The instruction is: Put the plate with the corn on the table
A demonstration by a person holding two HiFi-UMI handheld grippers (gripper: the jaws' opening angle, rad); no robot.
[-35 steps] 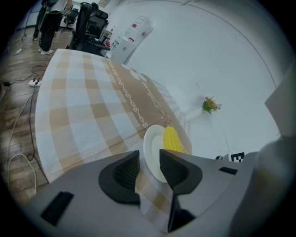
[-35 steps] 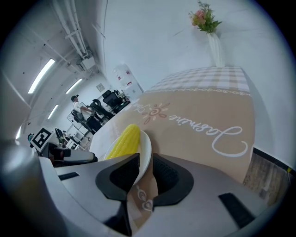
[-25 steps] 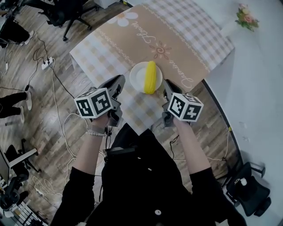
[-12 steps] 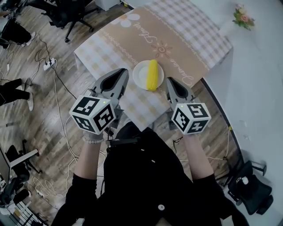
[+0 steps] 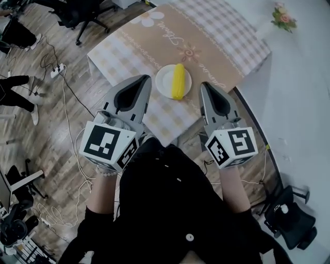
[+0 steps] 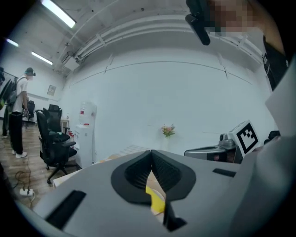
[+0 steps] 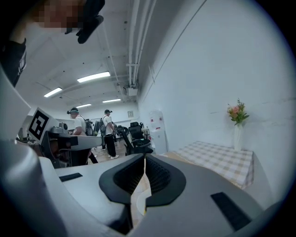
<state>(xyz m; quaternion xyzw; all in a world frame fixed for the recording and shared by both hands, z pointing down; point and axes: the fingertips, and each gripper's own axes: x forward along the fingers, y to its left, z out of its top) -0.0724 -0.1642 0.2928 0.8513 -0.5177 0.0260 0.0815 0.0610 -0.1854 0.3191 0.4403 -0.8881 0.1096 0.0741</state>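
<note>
Left gripper (image 5: 145,80) (image 6: 151,153): jaws pressed together along their ribbed pads, nothing clamped between them. Right gripper (image 5: 204,86) (image 7: 144,160): jaws likewise together, holding nothing. Both are held side by side at the person's chest, tips pointing forward, marker cubes at the rear.

The white round plate (image 5: 163,85) lies ahead of the two tips and between them, closer to the left one, touched by neither. The yellow corn cob (image 5: 178,81) lies on the right half of the plate, lengthwise along the line of the jaws. In the left gripper view a piece of the cob (image 6: 155,200) shows through the gap below the closed pads. The plate rests on the table under a beige and white checked cloth (image 5: 221,38), near the corner closest to the person. Bare checked cloth is all that lies between the tips and the plate.

Surroundings: at the far end of the table, ahead and right of the right gripper, a small vase of pink flowers (image 5: 283,16) (image 7: 237,121) stands against the white wall (image 5: 304,103). Left of the left gripper, cables and a white power strip (image 5: 55,72) lie on the wooden floor (image 5: 62,118), with a black office chair (image 5: 77,15) beyond. A second black chair (image 5: 289,221) stands behind and right of the right gripper. People (image 7: 108,132) and a white water dispenser (image 7: 157,129) show far off in the right gripper view.
</note>
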